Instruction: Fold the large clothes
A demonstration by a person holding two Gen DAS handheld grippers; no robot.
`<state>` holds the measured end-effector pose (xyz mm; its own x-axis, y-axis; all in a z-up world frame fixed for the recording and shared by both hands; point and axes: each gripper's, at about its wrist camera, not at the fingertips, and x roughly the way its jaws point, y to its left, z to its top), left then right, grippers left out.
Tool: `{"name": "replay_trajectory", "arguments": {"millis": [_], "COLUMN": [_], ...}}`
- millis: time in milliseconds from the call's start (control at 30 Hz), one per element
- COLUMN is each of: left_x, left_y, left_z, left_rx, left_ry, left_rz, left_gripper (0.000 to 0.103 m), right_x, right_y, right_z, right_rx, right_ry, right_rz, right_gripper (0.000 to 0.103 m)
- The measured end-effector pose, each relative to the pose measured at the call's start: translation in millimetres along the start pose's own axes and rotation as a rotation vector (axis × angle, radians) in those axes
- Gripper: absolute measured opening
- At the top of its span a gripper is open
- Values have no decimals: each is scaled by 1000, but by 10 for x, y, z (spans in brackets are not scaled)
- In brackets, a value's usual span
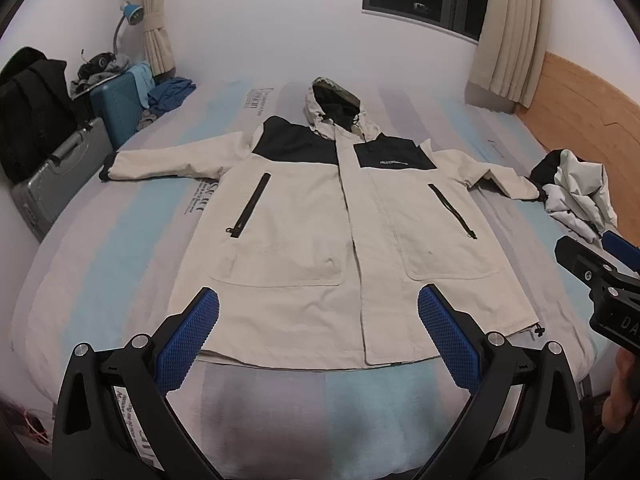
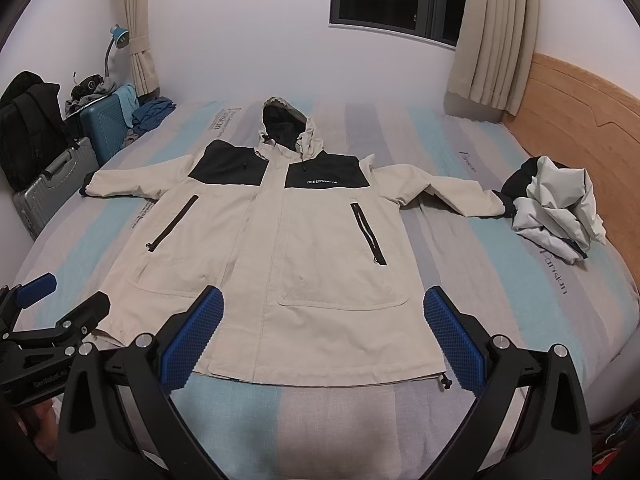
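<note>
With the jacket (image 1: 320,232) spread flat across the middle of the bed (image 1: 100,280) and both the left hand-held gripper (image 1: 318,332) and right hand-held gripper (image 2: 322,332) wide apart and empty above its hem, a pinch could catch only the top layer, so the fold drags crooked.

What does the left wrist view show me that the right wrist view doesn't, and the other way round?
Only the left wrist view shows the right hand-held gripper at its right edge. Only the right wrist view shows the left hand-held gripper at its left edge. Both share the cream-and-black hooded jacket spread flat with sleeves out on the striped bed, the crumpled white-and-black garment near the wooden headboard, and open jaws on both hand-held grippers.
</note>
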<state>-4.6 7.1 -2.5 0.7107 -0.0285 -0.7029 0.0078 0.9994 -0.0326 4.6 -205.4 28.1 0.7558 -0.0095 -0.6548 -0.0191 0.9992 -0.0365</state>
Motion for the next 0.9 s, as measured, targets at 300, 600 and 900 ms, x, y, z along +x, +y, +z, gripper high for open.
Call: {"name": "replay_trajectory", "arguments": {"millis": [300,600,900], "left_x": [12,-60,-119], "left_y": [2,-7,-42], "left_z": [17,13,20], "left_rx": [-8,-3,1], "left_ry": [18,0,-11], "left_rz": [-21,-35,-19], "left_gripper": [97,97,97], "right_x": [-10,-70,-96], "right_y": [-9,-1,17], "right_z": [13,16,21], "right_rx": [-4,-12,-14], "right_ry": [0,-9,-10], "right_rz": [-6,-13,-14], "right_gripper": [96,96,96]}}
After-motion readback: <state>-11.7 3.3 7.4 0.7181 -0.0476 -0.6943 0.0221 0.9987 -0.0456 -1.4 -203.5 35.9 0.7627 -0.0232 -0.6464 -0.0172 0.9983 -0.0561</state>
